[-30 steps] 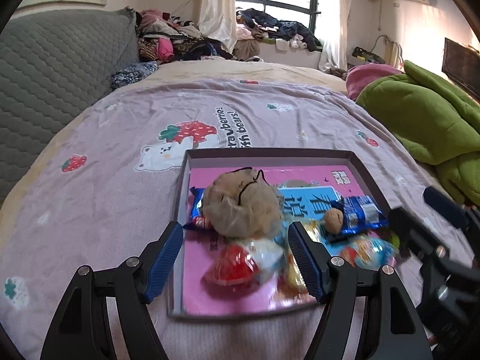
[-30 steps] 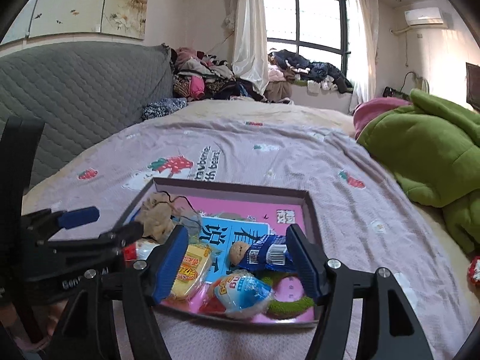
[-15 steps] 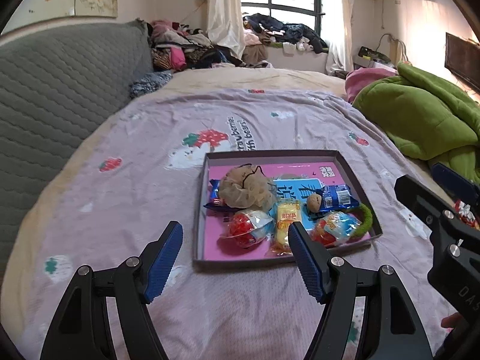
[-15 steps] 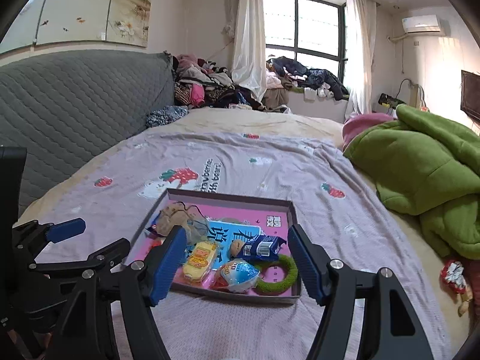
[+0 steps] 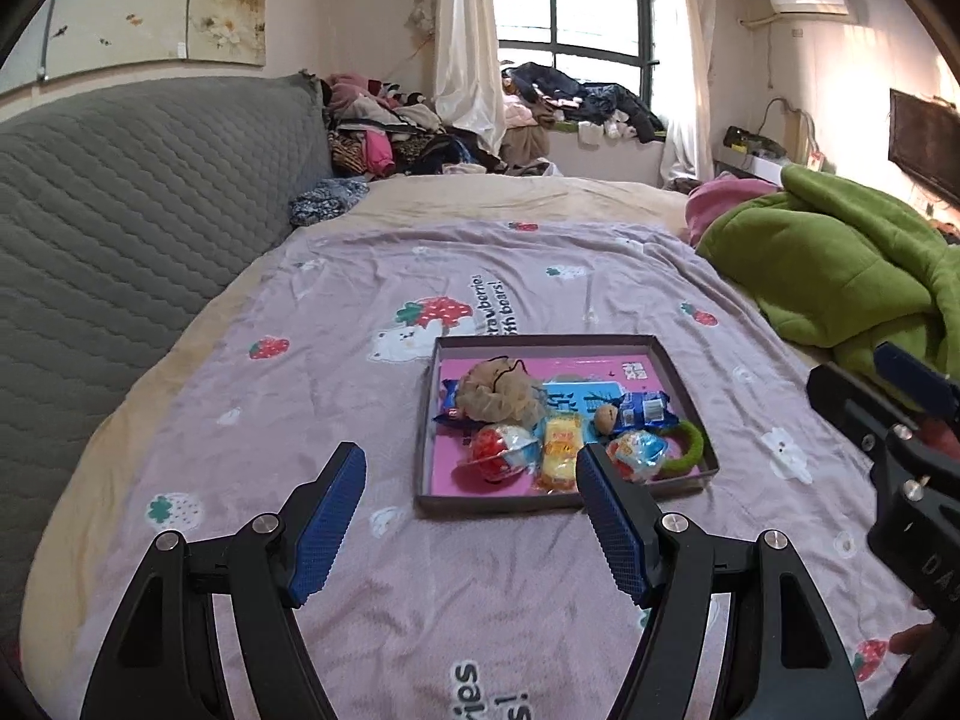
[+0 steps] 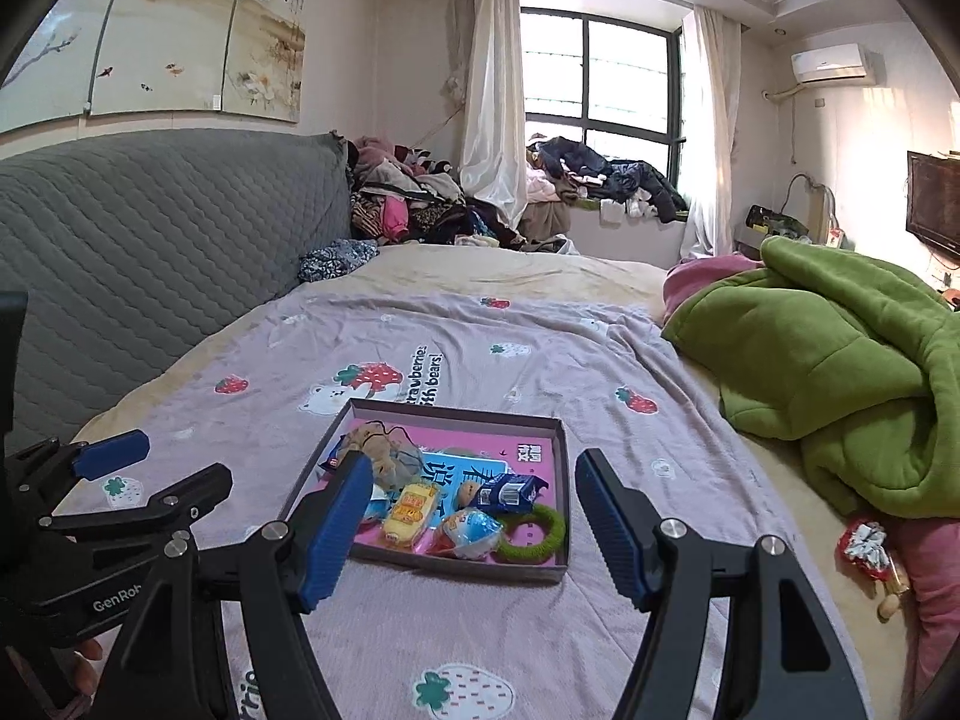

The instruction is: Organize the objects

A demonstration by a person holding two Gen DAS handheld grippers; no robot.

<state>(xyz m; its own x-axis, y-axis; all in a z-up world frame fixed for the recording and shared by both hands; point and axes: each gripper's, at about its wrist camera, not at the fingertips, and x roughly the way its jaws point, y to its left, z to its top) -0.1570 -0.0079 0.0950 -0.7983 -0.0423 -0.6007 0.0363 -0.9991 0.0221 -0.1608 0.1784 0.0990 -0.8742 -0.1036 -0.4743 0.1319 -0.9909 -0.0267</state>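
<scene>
A shallow box with a pink floor lies on the lilac bedspread. Inside it are a beige scrunchie, a blue snack packet, a yellow snack packet, two round wrapped sweets and a green ring. My left gripper is open and empty, well short of the box. My right gripper is open and empty too, held back above the box's near edge.
A grey quilted headboard runs along the left. A green blanket is heaped at the right, with a red wrapped item beside it. Piled clothes sit at the far end under the window.
Both grippers have drawn back and up from the box, which now looks smaller and farther. Both stay open and empty. The items in the box have not moved.
</scene>
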